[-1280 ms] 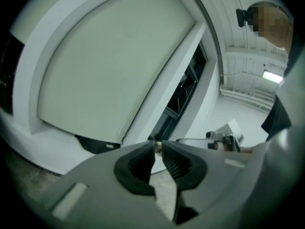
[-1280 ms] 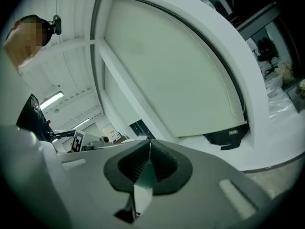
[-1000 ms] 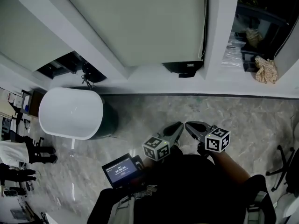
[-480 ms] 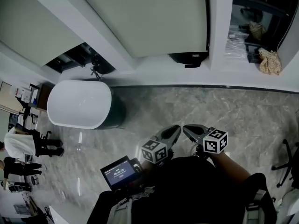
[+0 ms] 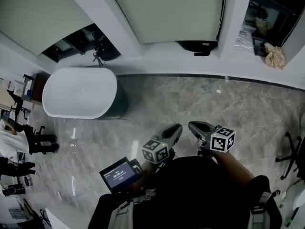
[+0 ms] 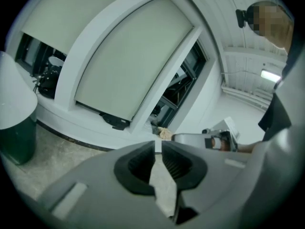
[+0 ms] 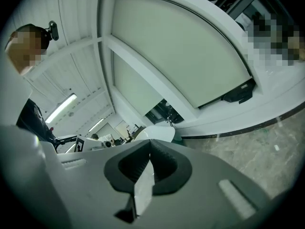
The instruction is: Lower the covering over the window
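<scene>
1. The window covering (image 5: 167,11) is a pale roller blind in the middle bay at the far side of the scene; its lower edge lies close above the white sill (image 5: 157,63); a dark fitting (image 5: 198,46) sits at its lower right corner; a dark cord (image 5: 220,13) runs down its right edge.
2. In the bay to the left hangs a second pale blind (image 5: 33,18), with a dark gap between its lower edge and the sill; the bay to the right is dark, and a beige cloth (image 5: 275,55) lies on the sill there.
3. Both tools are held near the person's body, well apart from the covering and pointing toward it; the left tool (image 5: 175,128) has its jaws almost together, with only a thin slit at the tips and nothing in it; the right tool (image 5: 193,126) has its jaws together and empty; the two tools' tips are near each other but not touching.
4. A grey marble floor (image 5: 200,99) lies between the person and the sill; a white oval tub (image 5: 78,92) stands at the left, close to the sill; a small lit screen (image 5: 119,174) sits near the person on the left; a chair base (image 5: 290,151) shows at the right edge; people (image 5: 21,142) stand at the left edge.
</scene>
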`<action>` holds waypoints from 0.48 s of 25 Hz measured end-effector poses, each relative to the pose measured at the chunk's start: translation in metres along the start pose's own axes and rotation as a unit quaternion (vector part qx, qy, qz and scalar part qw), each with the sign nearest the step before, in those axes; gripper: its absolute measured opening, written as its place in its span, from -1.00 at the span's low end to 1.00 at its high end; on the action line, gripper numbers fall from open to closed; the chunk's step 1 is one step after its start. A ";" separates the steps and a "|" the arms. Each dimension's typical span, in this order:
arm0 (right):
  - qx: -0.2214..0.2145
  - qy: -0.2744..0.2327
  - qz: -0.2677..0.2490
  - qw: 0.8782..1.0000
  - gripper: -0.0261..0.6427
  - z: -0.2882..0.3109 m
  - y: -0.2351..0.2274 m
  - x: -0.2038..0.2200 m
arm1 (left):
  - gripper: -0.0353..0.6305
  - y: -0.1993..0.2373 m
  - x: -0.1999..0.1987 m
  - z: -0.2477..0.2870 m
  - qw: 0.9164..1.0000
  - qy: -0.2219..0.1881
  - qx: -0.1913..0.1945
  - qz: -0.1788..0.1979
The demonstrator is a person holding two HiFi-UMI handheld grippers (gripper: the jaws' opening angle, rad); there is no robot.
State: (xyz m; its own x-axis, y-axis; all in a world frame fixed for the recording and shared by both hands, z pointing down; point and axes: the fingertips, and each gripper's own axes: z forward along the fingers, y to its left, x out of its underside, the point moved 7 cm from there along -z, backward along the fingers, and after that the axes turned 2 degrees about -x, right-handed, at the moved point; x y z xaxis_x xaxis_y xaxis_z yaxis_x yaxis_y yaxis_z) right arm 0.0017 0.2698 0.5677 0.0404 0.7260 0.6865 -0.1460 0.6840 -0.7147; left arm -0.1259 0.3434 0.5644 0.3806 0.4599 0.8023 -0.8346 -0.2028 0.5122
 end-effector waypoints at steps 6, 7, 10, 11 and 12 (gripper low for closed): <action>0.031 -0.031 0.001 0.999 -0.90 0.024 0.052 0.029 | -0.76 0.023 0.006 -0.057 1.000 0.002 0.026 -0.002; 0.037 -0.036 0.000 0.999 -0.90 0.024 0.058 0.034 | -0.76 0.023 0.010 -0.062 0.999 0.006 0.034 -0.003; 0.053 -0.050 -0.002 0.997 -0.90 0.026 0.076 0.049 | -0.76 0.023 0.022 -0.075 0.998 0.019 0.061 -0.001; 0.057 -0.054 -0.002 0.997 -0.90 0.027 0.082 0.054 | -0.76 0.022 0.024 -0.079 0.997 0.023 0.069 0.001; 0.060 -0.057 -0.002 0.997 -0.90 0.027 0.087 0.059 | -0.76 0.021 0.025 -0.084 0.997 0.024 0.074 0.003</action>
State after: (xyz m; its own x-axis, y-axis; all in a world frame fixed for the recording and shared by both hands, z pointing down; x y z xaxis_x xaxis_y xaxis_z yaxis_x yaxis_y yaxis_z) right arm -0.0352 0.3697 0.5495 -0.0709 0.7057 0.7049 -0.2636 0.6683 -0.6956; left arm -0.1676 0.4233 0.5697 0.3525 0.4982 0.7922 -0.7677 -0.3301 0.5492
